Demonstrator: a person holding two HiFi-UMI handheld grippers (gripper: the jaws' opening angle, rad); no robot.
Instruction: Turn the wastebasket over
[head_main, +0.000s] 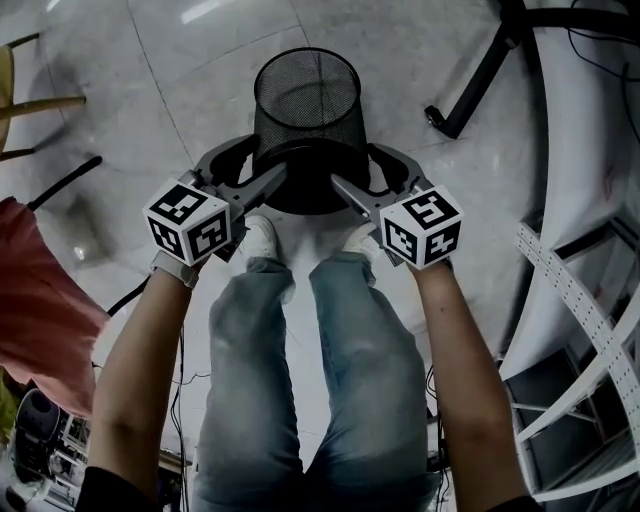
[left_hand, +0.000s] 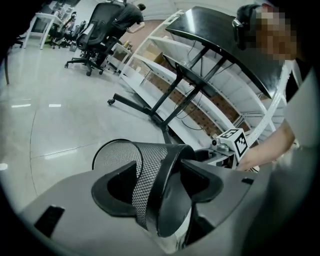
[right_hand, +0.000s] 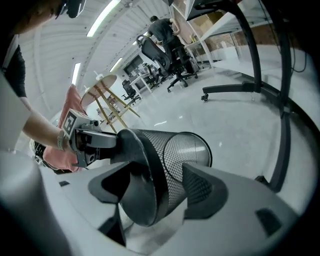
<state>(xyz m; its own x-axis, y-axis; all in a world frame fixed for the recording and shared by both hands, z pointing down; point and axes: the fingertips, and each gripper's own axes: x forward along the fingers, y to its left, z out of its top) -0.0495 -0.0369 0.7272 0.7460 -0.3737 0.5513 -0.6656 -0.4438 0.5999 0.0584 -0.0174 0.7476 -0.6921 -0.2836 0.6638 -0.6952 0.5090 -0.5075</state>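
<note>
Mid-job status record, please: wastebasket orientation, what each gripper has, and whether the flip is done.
wastebasket: black mesh wastebasket, tipped over, open mouth facing away from the person, solid base toward their feet
left gripper: jaws clamped on the base rim, left side
right gripper: jaws clamped on the base rim, right side
floor contact: cannot tell
flip: not complete, basket roughly on its side, not upside down

Left gripper (head_main: 262, 160), right gripper (head_main: 352, 165): grey bodies, black pads, each with a white cube of black square markers. Grey wristband (head_main: 173, 270), left wrist. Black sleeves (head_main: 108, 488). Light-blue jeans (head_main: 300, 380). White shoes (head_main: 262, 238).
</note>
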